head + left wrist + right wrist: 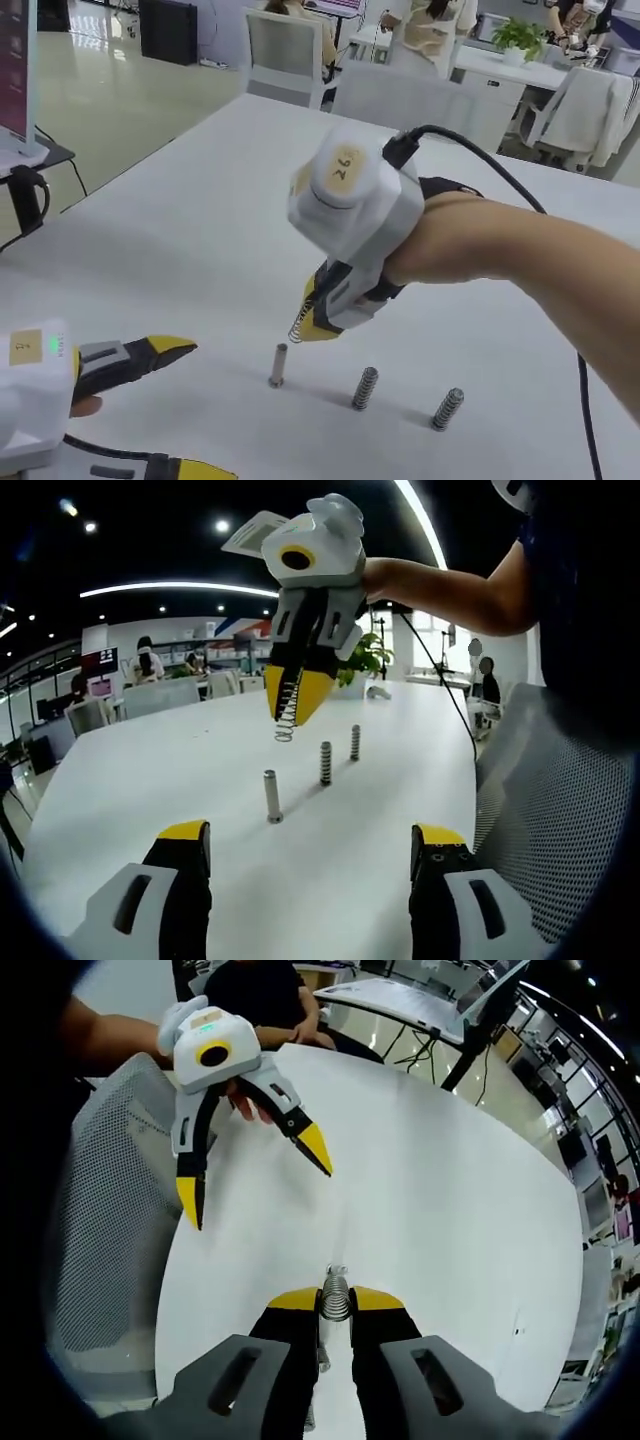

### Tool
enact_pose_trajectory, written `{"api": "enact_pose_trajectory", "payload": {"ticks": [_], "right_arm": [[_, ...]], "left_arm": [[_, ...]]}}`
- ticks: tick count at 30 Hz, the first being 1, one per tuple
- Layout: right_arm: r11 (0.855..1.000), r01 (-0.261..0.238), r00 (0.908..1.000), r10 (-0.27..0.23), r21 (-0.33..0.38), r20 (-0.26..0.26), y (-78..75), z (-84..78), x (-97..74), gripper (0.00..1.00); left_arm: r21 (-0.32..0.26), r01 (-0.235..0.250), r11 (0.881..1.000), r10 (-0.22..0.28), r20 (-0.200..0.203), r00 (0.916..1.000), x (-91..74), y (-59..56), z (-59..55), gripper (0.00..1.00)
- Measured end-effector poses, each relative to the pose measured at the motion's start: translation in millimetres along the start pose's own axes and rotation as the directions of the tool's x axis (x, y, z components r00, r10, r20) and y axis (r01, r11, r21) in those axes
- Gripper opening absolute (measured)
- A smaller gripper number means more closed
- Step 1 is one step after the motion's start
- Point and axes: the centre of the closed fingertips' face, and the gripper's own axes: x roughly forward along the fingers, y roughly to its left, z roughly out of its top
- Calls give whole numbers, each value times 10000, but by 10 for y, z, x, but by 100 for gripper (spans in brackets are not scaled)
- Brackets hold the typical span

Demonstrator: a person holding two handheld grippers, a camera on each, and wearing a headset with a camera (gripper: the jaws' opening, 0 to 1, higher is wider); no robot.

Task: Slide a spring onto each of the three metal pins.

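Left yellow-tipped two-jaw gripper (310, 832): jaws spread wide, empty, low over white table (200, 250). Right gripper (320, 322): clamped on coiled steel spring (298, 322), just above bare metal pin (277, 365). Spring-covered pin (365, 388) and second spring-covered pin (447, 409) stand alongside.

One number can be read, on a gripper's sticker.
A pale sticker (343, 165) on top of the right gripper's (312, 325) white housing, behind its jaws, bears a handwritten "26". The left gripper (215, 410) carries a yellow label (26, 346) on its housing, also behind the jaws, but its mark is too blurred to read.
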Motion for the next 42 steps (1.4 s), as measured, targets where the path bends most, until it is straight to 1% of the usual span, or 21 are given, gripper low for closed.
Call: {"api": "enact_pose_trajectory", "payload": {"ticks": [9,13,17,20,26,33,42], "right_arm": [[9997,-228,9996,228,-30,-187,-46,2,159,9],[9995,-305,9993,305,1,-210,-51,12,210,9],[9993,-364,9988,362,-51,-342,-52,-7,260,9],[9994,-350,9986,348,-48,-402,-84,-23,288,9],[9987,-501,9979,502,34,-413,-71,-24,327,9],[9981,-605,9966,608,65,-549,-82,-55,400,9],[9966,-803,9932,815,176,-828,-63,-103,549,9]], "left_arm": [[-40,-86,10000,86,-8,10000,-13,15,-24,80],[-9,-89,10000,89,-29,10000,-20,10,-27,80],[25,-95,10000,95,-74,9999,-31,11,-32,80],[60,-122,9999,123,-94,9999,-39,18,-31,80],[36,-125,9999,125,-105,9999,-40,15,-36,79],[-6,-121,9999,120,-97,9999,-36,17,-48,78],[-21,-89,10000,89,-132,9999,-41,31,-61,77]]}}
